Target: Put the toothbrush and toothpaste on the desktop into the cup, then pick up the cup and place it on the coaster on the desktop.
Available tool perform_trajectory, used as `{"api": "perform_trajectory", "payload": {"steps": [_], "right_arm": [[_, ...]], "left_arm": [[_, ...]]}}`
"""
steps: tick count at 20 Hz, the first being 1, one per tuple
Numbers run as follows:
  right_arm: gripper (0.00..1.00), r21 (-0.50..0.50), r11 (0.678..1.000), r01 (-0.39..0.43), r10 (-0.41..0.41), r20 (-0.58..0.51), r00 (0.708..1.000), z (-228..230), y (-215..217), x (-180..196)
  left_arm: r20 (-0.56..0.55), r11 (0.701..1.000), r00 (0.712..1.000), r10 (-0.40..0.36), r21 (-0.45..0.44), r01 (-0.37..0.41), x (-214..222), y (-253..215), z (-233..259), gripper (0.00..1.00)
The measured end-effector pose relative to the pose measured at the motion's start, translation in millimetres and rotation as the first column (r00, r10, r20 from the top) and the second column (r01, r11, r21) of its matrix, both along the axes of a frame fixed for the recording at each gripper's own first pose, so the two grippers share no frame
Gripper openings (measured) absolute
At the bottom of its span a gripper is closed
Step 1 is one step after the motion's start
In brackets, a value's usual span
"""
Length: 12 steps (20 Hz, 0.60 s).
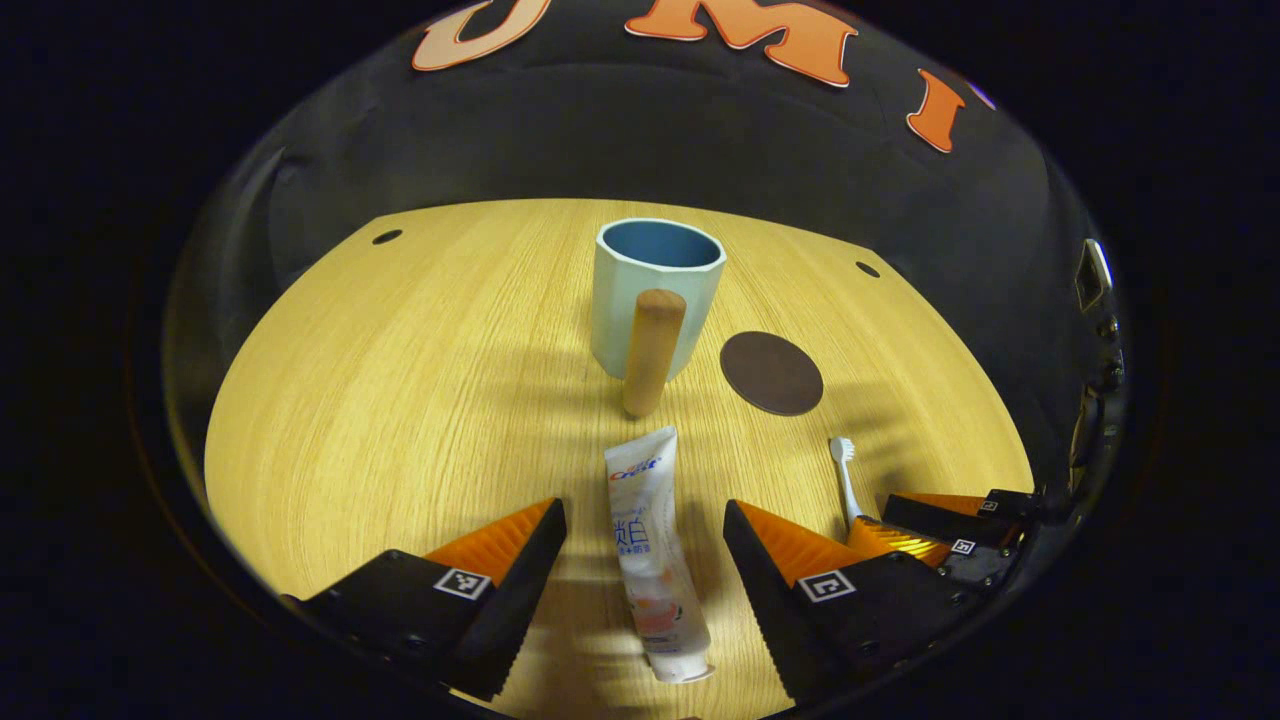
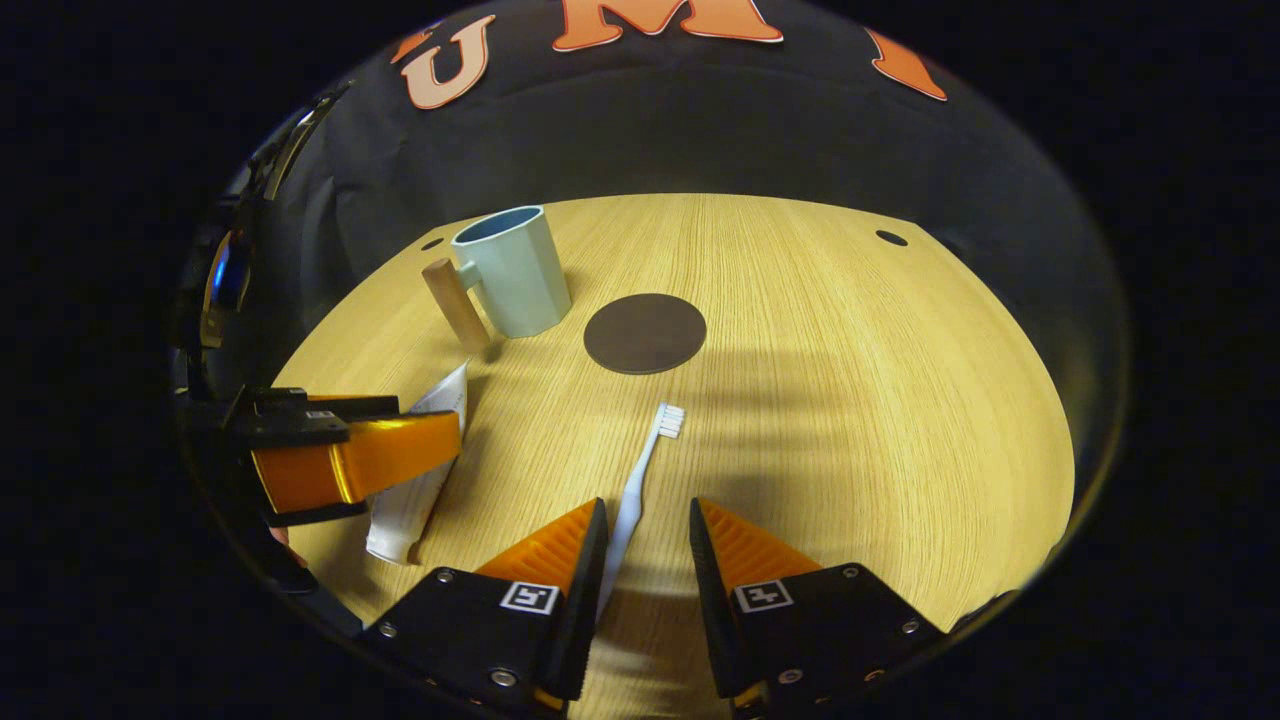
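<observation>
Toothpaste [image 1: 652, 548] is seen lying flat on the desktop [image 1: 400, 400] between the widely spread fingers of the left gripper [image 1: 645, 520], with the cup [image 1: 655, 295] upright beyond it and the coaster [image 1: 771, 372] just beside the cup. The soft tube could be squeezed askew or slid along the wood if the fingers were closed off-centre. Toothbrush [image 2: 640, 480] lies between the narrowly parted fingers of the right gripper [image 2: 645, 520], apparently ungripped, and so thin a handle could be missed or flicked away.

Each gripper, the left gripper [image 1: 645, 520] and the right gripper [image 2: 646, 520], ends in two wedge-shaped fingers with ribbed, sawtooth inner faces. The fingers sit on black blocks, each bearing a small square black-and-white marker. Silver screws dot the right gripper's blocks.
</observation>
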State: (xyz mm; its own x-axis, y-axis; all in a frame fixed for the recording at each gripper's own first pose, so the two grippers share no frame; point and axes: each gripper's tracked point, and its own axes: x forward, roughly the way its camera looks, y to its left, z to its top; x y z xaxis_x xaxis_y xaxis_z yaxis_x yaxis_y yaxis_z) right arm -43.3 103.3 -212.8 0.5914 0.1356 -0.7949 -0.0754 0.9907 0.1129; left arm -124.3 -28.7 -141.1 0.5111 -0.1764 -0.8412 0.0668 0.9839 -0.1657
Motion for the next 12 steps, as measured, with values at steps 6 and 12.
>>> {"api": "perform_trajectory", "payload": {"steps": [6,12], "right_arm": [[0.13,0.024,1.0,-0.01,0.011,-0.018,1.0,-0.6,5.2,0.7],[0.04,0.113,0.993,-0.014,0.015,-0.007,1.0,0.7,19.4,6.8]], "left_arm": [[-0.04,1.0,0.999,0.004,-0.004,-0.004,6.7,-7.1,-6.7,0.83],[-0.066,0.998,0.996,0.063,-0.013,-0.064,-3.0,-0.6,2.8,0.7]]}}
